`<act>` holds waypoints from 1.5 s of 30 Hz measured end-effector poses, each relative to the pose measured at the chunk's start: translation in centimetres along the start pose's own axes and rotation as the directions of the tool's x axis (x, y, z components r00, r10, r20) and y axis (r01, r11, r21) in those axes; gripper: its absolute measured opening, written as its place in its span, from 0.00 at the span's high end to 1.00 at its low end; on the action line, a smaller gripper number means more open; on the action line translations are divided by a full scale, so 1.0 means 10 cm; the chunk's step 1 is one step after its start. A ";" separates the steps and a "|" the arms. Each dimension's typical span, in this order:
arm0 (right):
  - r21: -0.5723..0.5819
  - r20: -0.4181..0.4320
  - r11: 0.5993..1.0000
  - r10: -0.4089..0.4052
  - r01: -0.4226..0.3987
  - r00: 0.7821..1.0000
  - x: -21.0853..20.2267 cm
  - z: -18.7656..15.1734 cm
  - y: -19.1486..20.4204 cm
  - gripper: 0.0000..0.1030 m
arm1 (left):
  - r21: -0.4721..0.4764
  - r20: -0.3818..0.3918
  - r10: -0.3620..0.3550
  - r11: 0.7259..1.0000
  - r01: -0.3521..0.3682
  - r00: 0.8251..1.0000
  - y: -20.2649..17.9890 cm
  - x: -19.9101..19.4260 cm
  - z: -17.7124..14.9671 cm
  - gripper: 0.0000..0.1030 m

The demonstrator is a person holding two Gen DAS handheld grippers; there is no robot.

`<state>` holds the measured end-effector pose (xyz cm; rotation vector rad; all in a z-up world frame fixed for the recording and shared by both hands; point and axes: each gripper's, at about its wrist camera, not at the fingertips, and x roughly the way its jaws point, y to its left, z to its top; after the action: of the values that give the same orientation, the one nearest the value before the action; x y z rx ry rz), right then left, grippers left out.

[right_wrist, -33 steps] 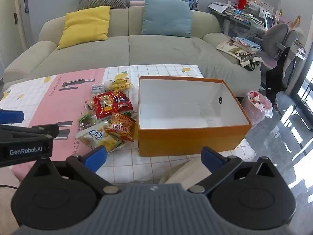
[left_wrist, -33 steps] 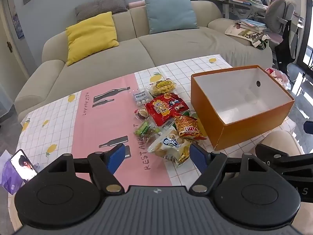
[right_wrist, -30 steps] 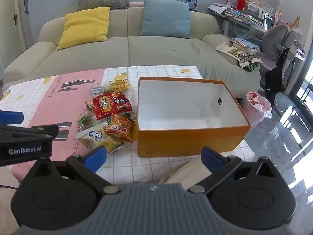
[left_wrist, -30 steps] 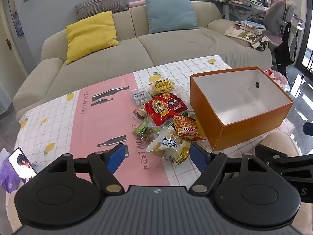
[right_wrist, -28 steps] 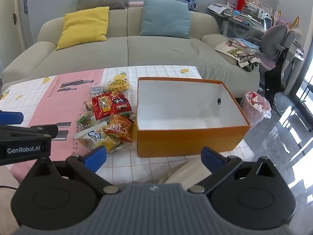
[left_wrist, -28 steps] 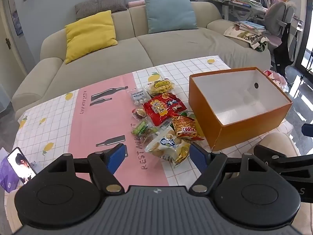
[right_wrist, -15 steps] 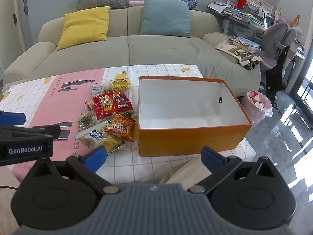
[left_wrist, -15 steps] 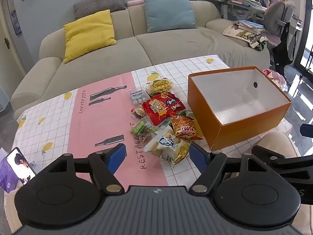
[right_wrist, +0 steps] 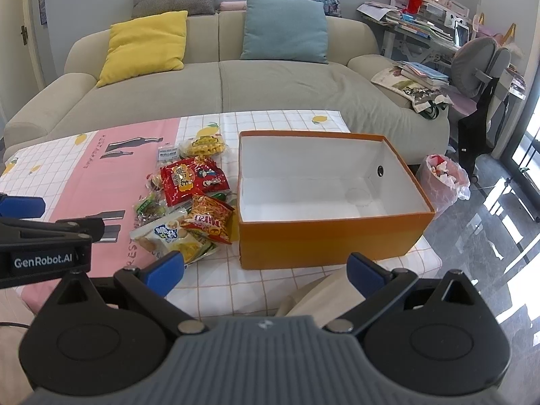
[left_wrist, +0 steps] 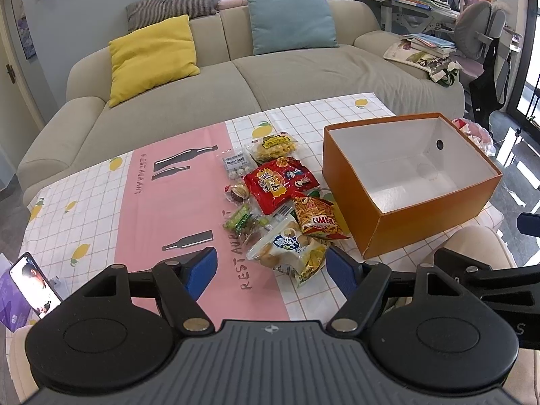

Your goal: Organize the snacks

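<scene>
Both grippers hover wide open and empty, left gripper (left_wrist: 271,265) nearest the pale biscuit bag (left_wrist: 287,244), right gripper (right_wrist: 266,268) facing the empty orange box (right_wrist: 324,239). Snacks lie heaped just left of it, overlapping. Risk here: pinch the biscuit bag and the chip bag (left_wrist: 317,217) resting on it may drag along or slide off.

Both grippers are held level and low, pointing forward, each with its 2 blue-padded fingers spread wide and nothing between them. The left gripper (left_wrist: 271,266) fills the bottom of its own view, and its side shows at the left edge of the right wrist view. The right gripper (right_wrist: 266,268) sits just beside it, its black frame crossing the right edge of the left wrist view.
</scene>
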<state>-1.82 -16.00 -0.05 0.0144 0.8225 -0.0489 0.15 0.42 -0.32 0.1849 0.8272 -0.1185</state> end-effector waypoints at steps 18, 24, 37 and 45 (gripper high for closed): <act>0.040 0.018 0.999 -0.014 0.013 1.000 -0.03 0.01 -0.04 0.03 | -0.001 -0.006 -0.008 1.000 0.008 1.000 -0.03 0.02 -0.05 0.18; 0.035 0.014 0.999 -0.010 0.009 1.000 -0.02 0.00 -0.02 0.03 | -0.004 -0.007 -0.011 1.000 0.011 1.000 -0.03 0.02 -0.06 0.18; 0.040 0.017 0.999 -0.010 0.009 1.000 -0.03 0.00 -0.03 0.03 | -0.006 -0.011 -0.014 1.000 0.014 1.000 -0.02 0.02 -0.04 0.18; 0.039 0.016 0.999 -0.009 0.009 1.000 -0.03 0.00 -0.03 0.03 | -0.006 -0.011 -0.014 1.000 0.014 1.000 -0.02 0.02 -0.05 0.18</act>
<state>-2.09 -16.31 0.17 0.0468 0.8054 -0.0733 -0.08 0.36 -0.79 0.1739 0.8402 -0.1285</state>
